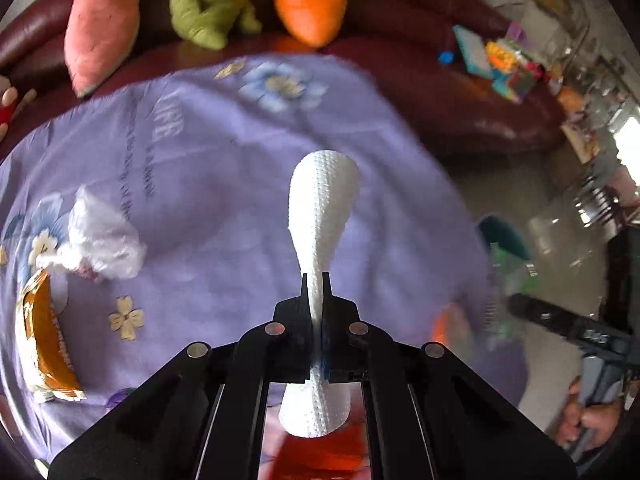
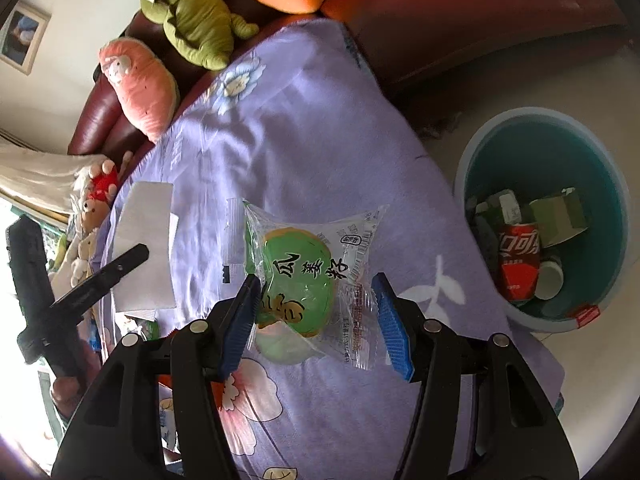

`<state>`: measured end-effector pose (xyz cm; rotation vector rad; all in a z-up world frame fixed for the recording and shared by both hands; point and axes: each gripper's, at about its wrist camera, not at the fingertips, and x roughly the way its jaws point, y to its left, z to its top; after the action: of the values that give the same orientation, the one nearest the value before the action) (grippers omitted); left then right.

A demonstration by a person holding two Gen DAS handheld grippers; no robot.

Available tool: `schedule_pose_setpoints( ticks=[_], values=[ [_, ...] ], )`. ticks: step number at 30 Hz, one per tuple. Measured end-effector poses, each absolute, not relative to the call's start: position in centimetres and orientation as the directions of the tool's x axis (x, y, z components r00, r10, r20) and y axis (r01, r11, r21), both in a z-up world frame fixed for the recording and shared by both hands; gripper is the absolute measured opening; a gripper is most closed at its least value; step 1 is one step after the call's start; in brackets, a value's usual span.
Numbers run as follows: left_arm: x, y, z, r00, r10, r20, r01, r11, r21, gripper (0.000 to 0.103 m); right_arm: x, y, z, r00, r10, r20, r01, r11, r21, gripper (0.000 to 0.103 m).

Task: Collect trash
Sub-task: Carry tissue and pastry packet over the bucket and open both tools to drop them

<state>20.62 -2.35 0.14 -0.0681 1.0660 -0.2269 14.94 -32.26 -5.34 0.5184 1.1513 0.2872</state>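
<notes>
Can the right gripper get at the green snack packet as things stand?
Probably yes: the right gripper is open, its fingers either side of the snack packet on the purple cloth, nothing between.

sofa (image 1: pixel 460 92): dark red leather | floor (image 2: pixel 460 92): pale, glossy | wall (image 2: pixel 80 12): cream

I note: lilac tablecloth (image 2: pixel 312 128) with pale flowers; white dimpled paper towel (image 1: pixel 322 208); green-printed clear wrapper (image 2: pixel 308 276); teal bin (image 2: pixel 600 184); red cola can (image 2: pixel 518 258).
</notes>
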Motion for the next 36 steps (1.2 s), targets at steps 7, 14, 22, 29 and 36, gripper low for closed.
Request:
schedule_pose_setpoints(
  ticks=[7,14,22,29,36],
  values=[
    [20.1,-10.4,2.8,0.461,-0.311,-0.831,0.279,0.94,-0.197,0.004,14.3,-37.6,-4.0,0.47,0.449,-0.76,0.099,0.829,0.55,0.055],
    [19.7,-19.1,1.9,0.405,-0.409,-0.818,0.393,0.885,-0.248,0.004,13.0,-45.1,-3.3,0.543,0.378,-0.75,0.184,0.817,0.546,0.055],
    [20.3,-28.0,-1.6,0.295,-0.476,-0.828,0.461,0.83,-0.313,0.004,11.4,-52.6,-4.1,0.564,0.295,-0.771,0.297,0.799,0.523,0.055],
    [22.0,-32.1,-5.3,0.232,-0.452,-0.861,0.456,0.833,-0.314,0.005,11.7,-54.6,-5.2,0.544,0.283,-0.79,0.327,0.795,0.51,0.055],
    [23.5,-34.5,-8.4,0.204,-0.397,-0.895,0.437,0.855,-0.28,0.049,12.7,-54.9,-5.9,0.525,0.282,-0.803,0.335,0.799,0.499,0.055]
  ],
)
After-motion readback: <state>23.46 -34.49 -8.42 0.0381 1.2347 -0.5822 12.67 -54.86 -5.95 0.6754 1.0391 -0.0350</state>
